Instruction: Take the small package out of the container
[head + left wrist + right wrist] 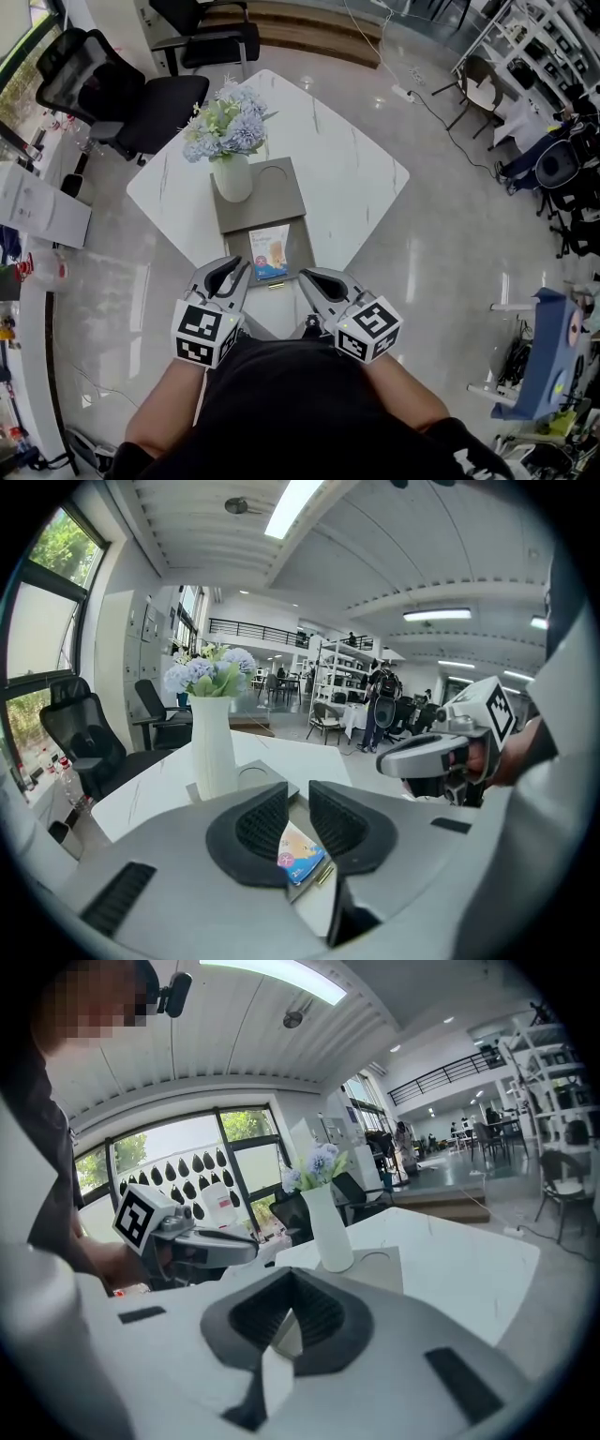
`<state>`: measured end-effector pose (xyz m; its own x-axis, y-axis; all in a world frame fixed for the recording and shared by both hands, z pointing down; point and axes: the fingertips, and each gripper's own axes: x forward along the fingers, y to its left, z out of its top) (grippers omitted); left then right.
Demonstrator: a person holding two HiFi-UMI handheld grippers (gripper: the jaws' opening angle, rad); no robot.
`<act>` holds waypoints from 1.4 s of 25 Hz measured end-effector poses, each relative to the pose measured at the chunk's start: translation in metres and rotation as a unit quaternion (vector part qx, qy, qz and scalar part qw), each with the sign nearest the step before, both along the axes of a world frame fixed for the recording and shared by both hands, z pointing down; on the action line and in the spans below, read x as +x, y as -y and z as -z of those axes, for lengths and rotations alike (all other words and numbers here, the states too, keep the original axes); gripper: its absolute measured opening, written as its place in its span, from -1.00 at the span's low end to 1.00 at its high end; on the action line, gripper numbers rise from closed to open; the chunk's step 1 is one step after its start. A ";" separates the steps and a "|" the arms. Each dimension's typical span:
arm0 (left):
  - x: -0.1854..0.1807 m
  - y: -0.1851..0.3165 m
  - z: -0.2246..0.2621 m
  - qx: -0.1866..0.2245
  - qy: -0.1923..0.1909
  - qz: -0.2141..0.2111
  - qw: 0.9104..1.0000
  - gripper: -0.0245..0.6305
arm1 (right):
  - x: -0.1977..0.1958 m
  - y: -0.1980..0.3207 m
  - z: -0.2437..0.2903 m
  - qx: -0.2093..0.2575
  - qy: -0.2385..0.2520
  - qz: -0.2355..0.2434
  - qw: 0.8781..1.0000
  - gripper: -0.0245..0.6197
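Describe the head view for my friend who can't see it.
A small package lies on a grey tray on a white table, just ahead of the left hand-held gripper and the right hand-held gripper. A vase of flowers stands behind it.

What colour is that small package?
The small package is white and light blue with an orange picture, clearest in the head view.
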<state>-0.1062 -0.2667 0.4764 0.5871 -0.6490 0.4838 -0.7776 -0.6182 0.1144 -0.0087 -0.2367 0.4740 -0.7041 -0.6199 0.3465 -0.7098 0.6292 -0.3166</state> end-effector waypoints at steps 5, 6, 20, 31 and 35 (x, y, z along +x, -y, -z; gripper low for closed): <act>0.002 -0.003 -0.007 -0.005 0.011 -0.005 1.000 -0.43 | 0.001 0.004 0.000 0.000 0.003 0.000 1.000 -0.94; 0.002 -0.003 -0.008 -0.006 0.014 -0.004 1.000 -0.41 | 0.000 0.005 0.000 0.001 0.003 0.002 1.000 -0.94; 0.005 -0.001 -0.027 -0.044 0.039 0.019 0.998 0.11 | 0.006 0.008 0.000 -0.004 0.007 0.021 1.000 -0.94; 0.015 0.008 -0.055 -0.092 0.032 0.097 0.991 0.12 | 0.027 0.014 -0.006 -0.011 0.014 0.049 0.999 -0.94; 0.021 0.012 -0.083 -0.132 0.019 0.140 0.981 0.12 | 0.039 0.016 -0.009 -0.014 0.016 0.066 0.998 -0.94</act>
